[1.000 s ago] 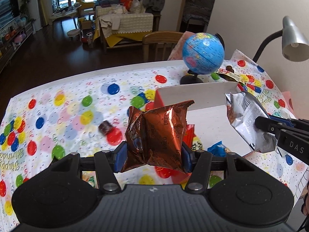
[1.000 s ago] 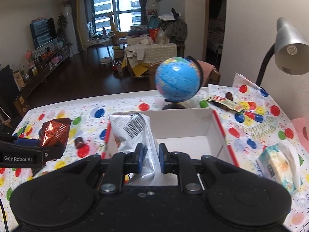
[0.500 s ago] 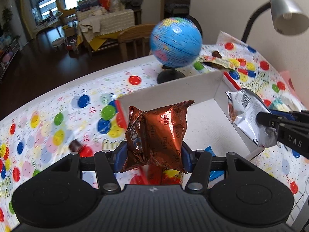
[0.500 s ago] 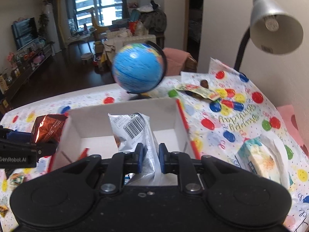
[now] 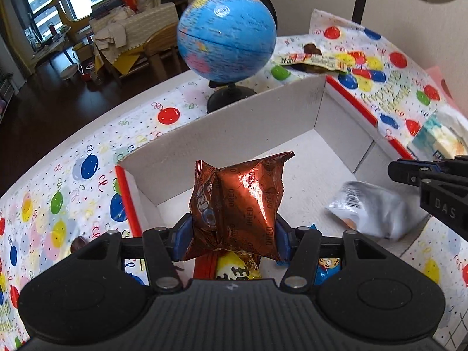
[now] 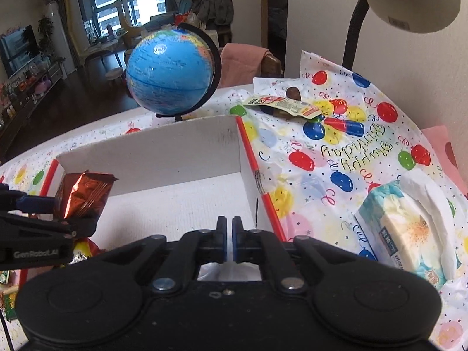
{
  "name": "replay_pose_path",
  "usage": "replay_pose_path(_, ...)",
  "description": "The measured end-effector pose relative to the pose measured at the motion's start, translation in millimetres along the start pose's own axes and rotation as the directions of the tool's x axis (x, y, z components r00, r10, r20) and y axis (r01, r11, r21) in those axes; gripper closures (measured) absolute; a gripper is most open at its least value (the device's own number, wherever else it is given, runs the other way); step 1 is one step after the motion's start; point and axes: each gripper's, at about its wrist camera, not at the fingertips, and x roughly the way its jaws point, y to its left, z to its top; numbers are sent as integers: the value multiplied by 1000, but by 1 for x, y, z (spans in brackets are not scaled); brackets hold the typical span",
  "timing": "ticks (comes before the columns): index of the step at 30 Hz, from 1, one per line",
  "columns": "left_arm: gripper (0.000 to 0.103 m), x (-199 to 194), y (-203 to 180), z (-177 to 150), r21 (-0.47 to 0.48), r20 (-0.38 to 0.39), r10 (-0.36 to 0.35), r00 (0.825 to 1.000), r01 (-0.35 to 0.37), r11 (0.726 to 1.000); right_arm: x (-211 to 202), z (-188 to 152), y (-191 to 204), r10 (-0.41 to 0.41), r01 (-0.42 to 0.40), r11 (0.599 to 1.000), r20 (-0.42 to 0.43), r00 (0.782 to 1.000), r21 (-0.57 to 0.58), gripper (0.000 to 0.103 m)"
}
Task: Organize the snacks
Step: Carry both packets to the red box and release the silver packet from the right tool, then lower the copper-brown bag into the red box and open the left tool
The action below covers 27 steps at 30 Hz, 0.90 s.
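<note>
My left gripper [image 5: 234, 234] is shut on a shiny brown Oreo packet [image 5: 242, 196] and holds it upright over the near left part of a white cardboard box [image 5: 248, 122] with red edges. In the right wrist view the same packet [image 6: 84, 196] hangs at the box's left side. My right gripper [image 6: 229, 219] is shut, its pads together with nothing between them, above the box's right half. A silver packet [image 5: 371, 213], blurred, is in the box just below the right gripper [image 5: 393, 171]. A yellow packet [image 5: 237, 272] and a blue packet [image 5: 327, 266] lie in the box under my left gripper.
A blue globe [image 5: 226, 32] stands just behind the box. A desk lamp [image 6: 409, 0] hangs over the right side. A tissue pack [image 6: 409, 228] lies right of the box, and a snack wrapper [image 6: 280, 103] with chocolates lies at the back right. A balloon-print cloth [image 5: 87, 175] covers the table.
Both grippers moved forward and down over the box. The silver packet left the right gripper's fingers and dropped into the box; those fingers closed together. The Oreo packet stays gripped.
</note>
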Motion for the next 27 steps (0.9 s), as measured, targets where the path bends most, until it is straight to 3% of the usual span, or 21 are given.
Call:
replay_pose_path(4, 45, 9, -3, 0, 10, -29, -11, 1000, 11, 1000, 0, -1, -3, 15, -15, 1000, -9, 1000, 5, 85)
replay_pose_path(8, 44, 9, -7, -2, 18, -30, -24, 999, 24, 1000, 0, -3, -7, 40, -39, 999, -28, 999, 26, 84)
replay_pose_path(13, 33, 1, -5, -6, -1, -14, -33, 999, 33, 999, -8, -7, -6, 62, -61, 998, -32, 998, 24, 82)
replay_pose_path(27, 33, -50, 7, -20, -42, 62, -73, 995, 75, 996, -52, -6, 8, 121, -120, 993, 25, 992, -11, 65)
